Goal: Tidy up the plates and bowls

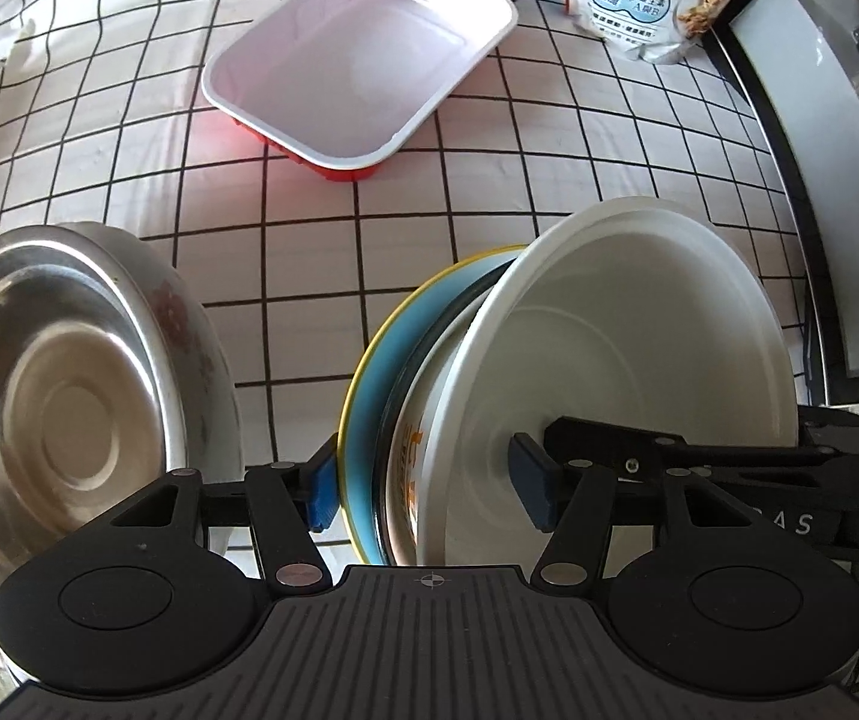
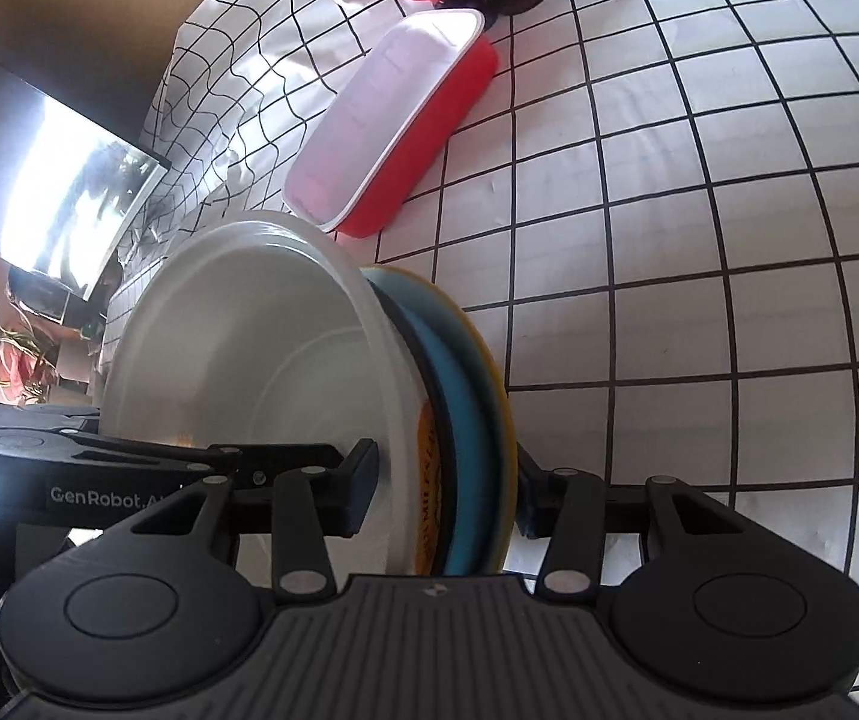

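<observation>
Both my grippers clamp one tilted dish stack.
My left gripper (image 1: 426, 495) and right gripper (image 2: 447, 489) squeeze three nested dishes (image 1: 627, 348); one steel bowl (image 1: 63, 408), one red tray (image 1: 357, 54) sit on the counter (image 1: 489, 168).

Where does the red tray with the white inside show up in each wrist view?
Left wrist: red tray upper centre on the grid cloth, empty.
Right wrist: red tray upper centre-left, seen side-on.
Shared landmark: white bowl atop the gripped stack.

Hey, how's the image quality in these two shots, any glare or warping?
Left wrist view: fisheye bends the grid tablecloth, and reflections streak the steel bowl. Right wrist view: a blown-out glare patch on the screen at left; the tablecloth grid curves too.
</observation>
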Available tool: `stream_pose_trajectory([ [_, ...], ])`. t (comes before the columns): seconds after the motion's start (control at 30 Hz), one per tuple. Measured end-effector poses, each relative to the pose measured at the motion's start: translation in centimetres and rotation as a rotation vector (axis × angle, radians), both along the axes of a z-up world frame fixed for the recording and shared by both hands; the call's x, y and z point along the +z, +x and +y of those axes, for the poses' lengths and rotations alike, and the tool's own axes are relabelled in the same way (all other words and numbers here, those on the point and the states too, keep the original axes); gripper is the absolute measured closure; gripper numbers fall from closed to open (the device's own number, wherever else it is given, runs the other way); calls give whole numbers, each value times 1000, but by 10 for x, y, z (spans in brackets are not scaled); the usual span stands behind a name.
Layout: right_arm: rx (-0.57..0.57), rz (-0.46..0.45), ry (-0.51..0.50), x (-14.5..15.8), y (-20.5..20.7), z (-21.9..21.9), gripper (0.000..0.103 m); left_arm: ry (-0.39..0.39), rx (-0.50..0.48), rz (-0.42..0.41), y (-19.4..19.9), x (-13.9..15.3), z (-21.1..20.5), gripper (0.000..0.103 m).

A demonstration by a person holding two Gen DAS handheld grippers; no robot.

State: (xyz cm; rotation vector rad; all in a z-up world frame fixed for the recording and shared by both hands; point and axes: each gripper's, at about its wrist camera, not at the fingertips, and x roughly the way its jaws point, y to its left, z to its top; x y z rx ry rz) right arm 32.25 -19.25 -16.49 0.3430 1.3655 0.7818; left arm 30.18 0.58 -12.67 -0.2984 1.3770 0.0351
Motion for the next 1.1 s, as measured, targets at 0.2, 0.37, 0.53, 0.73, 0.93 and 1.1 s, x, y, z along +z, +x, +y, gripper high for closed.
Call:
stream_pose_trajectory([
  [0.2,0,-2,13,-2,-3,-1,56,-7,-3,0,0,0,0,41],
  [0.37,7,-5,20,-2,-3,0,56,-16,-5,-5,-2,0,1,41],
  [0.53,15,8,20,-2,-1,1,55,-35,7,14,1,-2,5,41],
  [0.73,4,38,29,-5,-3,-2,55,-14,-8,-4,0,-1,1,41],
  [0.93,-12,48,6,-3,-3,1,55,-36,11,-11,-1,-2,5,42],
  [1.1,-24,73,-10,-3,-3,2,55,-45,21,-6,-2,-1,7,43],
])
